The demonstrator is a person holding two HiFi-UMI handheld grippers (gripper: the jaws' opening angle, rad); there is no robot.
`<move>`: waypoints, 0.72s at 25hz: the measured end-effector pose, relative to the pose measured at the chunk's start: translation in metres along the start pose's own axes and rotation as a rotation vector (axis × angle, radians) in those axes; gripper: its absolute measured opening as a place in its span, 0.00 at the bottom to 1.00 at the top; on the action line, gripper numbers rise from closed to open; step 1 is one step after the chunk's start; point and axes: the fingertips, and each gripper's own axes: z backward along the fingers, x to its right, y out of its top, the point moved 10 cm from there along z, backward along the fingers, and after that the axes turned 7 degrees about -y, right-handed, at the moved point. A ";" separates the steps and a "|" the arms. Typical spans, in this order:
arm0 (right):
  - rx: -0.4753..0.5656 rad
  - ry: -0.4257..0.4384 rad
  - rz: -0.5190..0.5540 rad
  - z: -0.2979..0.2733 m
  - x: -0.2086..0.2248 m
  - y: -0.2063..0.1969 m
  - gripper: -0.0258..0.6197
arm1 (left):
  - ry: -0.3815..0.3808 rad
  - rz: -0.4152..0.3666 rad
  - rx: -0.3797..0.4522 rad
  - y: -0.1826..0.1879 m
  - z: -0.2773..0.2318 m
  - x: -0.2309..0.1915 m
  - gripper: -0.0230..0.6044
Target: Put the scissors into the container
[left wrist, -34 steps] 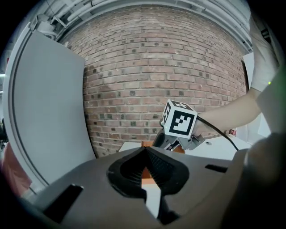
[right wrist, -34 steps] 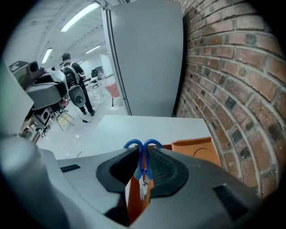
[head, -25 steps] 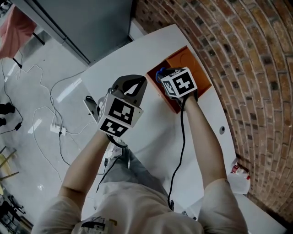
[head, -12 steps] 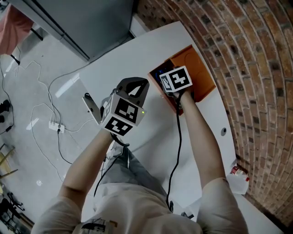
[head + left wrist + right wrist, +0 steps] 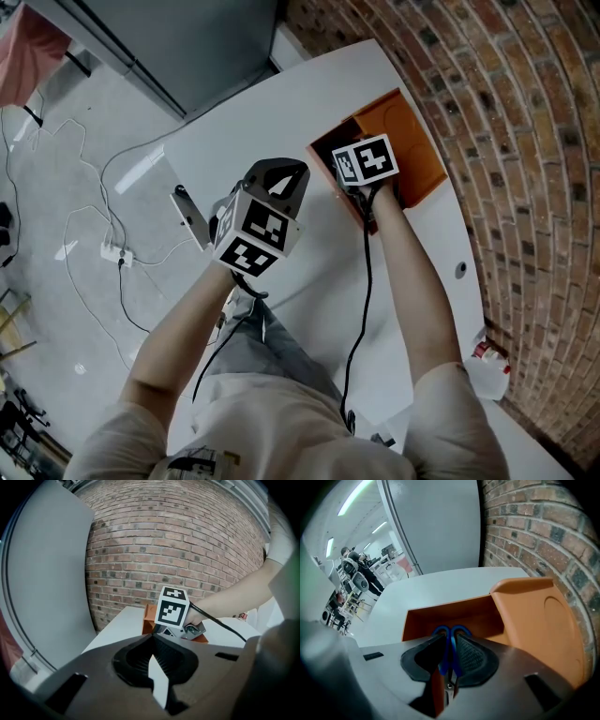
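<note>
The scissors [image 5: 451, 654] are clamped by their blue handles between the pads of the right hand-held gripper [image 5: 450, 641], which is pointed steeply down over the open orange container [image 5: 450, 613] on the white table [image 5: 431, 590]. The handle loops are seen against its inner wall. The left hand-held gripper [image 5: 151, 637] is held nearby above the table, jaws closed together with nothing between them

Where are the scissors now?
In the right gripper view, the blue-handled scissors are clamped in the right gripper, over the orange container beside the brick wall.
</note>
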 end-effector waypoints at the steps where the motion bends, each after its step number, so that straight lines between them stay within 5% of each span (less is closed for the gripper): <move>1: 0.003 0.005 -0.003 0.000 0.000 -0.001 0.17 | 0.000 0.001 -0.004 0.000 0.000 0.001 0.05; 8: 0.023 -0.034 -0.008 0.004 -0.003 -0.005 0.30 | 0.004 -0.020 -0.005 0.004 0.002 0.008 0.05; 18: 0.082 -0.046 0.012 0.040 -0.003 -0.006 0.29 | 0.041 0.017 -0.014 0.010 0.027 0.009 0.05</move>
